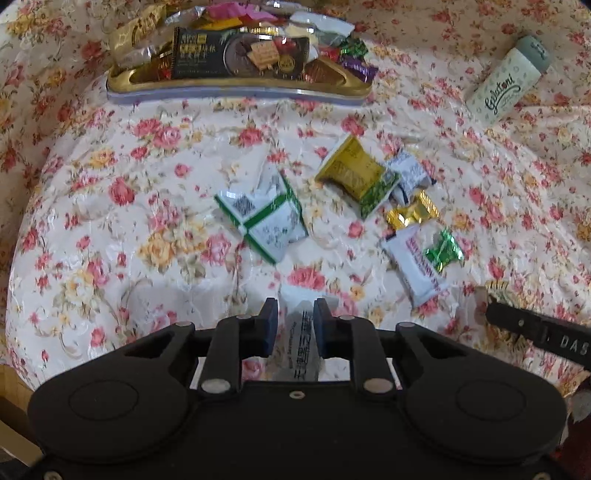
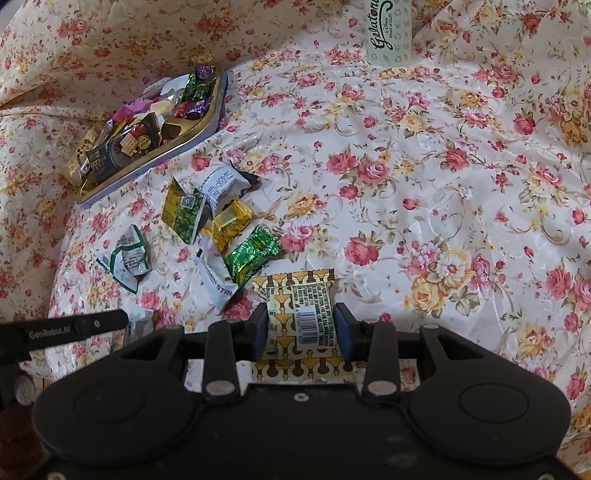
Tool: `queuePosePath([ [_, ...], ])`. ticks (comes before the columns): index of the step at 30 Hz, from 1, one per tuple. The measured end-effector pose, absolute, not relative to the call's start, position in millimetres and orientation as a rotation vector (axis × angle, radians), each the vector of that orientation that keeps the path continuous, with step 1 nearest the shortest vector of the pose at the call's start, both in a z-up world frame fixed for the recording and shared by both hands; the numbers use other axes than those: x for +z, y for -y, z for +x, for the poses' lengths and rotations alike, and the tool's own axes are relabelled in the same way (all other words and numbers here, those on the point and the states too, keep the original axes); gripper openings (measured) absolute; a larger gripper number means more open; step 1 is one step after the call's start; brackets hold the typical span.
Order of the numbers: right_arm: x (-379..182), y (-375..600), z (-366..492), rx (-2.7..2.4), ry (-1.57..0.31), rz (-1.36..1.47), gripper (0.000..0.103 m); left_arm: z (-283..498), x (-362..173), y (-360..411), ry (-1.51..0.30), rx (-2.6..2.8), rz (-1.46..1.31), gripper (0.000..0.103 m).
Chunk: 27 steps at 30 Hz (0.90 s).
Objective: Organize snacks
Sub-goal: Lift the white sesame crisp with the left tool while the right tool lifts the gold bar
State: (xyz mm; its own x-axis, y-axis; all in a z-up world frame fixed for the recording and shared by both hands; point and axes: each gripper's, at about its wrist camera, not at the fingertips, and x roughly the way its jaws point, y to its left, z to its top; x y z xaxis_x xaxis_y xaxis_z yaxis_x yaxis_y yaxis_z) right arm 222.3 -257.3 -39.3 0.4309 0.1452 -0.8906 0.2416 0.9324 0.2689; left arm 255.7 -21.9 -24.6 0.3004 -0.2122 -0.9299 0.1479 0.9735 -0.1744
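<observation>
My left gripper (image 1: pixel 295 325) is shut on a white snack packet (image 1: pixel 300 343), low over the floral cloth. My right gripper (image 2: pixel 300 326) is shut on a yellow-and-brown patterned packet (image 2: pixel 295 321) with a barcode label. A gold tray (image 1: pixel 236 86) heaped with wrapped snacks sits at the far side; it also shows in the right wrist view (image 2: pixel 147 162) at upper left. Loose snacks lie between: a white-green packet (image 1: pixel 264 221), a yellow-green packet (image 1: pixel 356 175), a gold candy (image 1: pixel 412 212), a green candy (image 1: pixel 443 251), a white bar (image 1: pixel 413 266).
A pale Gelatoni bottle (image 1: pixel 508 79) lies on the cloth at the far right, seen at the top in the right wrist view (image 2: pixel 388 33). The floral tablecloth (image 2: pixel 443 184) is rumpled around the edges. The other gripper's finger shows at each view's side.
</observation>
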Motion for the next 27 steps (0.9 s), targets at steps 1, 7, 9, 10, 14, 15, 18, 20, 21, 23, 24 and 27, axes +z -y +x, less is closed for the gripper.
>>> queuePosePath([
  [1,-39,257,222,-0.058,-1.132,0.384,0.039,252,-25,22,-1.235,-0.25,-0.059,0.03],
  [7,-44,254,222,-0.048,-1.144,0.366,0.039,237,-29,26,-1.198,-0.266,-0.025,0.051],
  [9,-46,253,221,-0.042,-1.148,0.365,0.039,238,-32,26,-1.195,-0.253,-0.019,0.051],
  [10,-47,253,221,-0.04,-1.151,0.365,0.039,239,-33,26,-1.2,-0.257,-0.022,0.051],
  [14,-48,251,222,-0.037,-1.153,0.354,0.039,241,-39,30,-1.218,-0.263,-0.023,0.051],
  [15,-48,251,222,-0.036,-1.154,0.35,0.039,241,-41,31,-1.221,-0.263,-0.024,0.051],
  [18,-50,249,222,-0.028,-1.159,0.344,0.039,243,-47,32,-1.24,-0.261,-0.043,0.048],
  [20,-50,248,222,-0.024,-1.16,0.336,0.039,243,-48,33,-1.233,-0.251,-0.034,0.027],
  [21,-50,248,222,-0.023,-1.16,0.33,0.039,243,-48,35,-1.227,-0.246,-0.021,0.027],
  [23,-51,247,222,-0.021,-1.16,0.319,0.039,244,-47,34,-1.233,-0.252,-0.037,0.027],
  [24,-51,246,223,-0.021,-1.16,0.316,0.039,245,-46,33,-1.237,-0.251,-0.049,0.027],
  [27,-49,245,223,-0.018,-1.157,0.315,0.039,247,-39,32,-1.231,-0.243,-0.055,0.027],
])
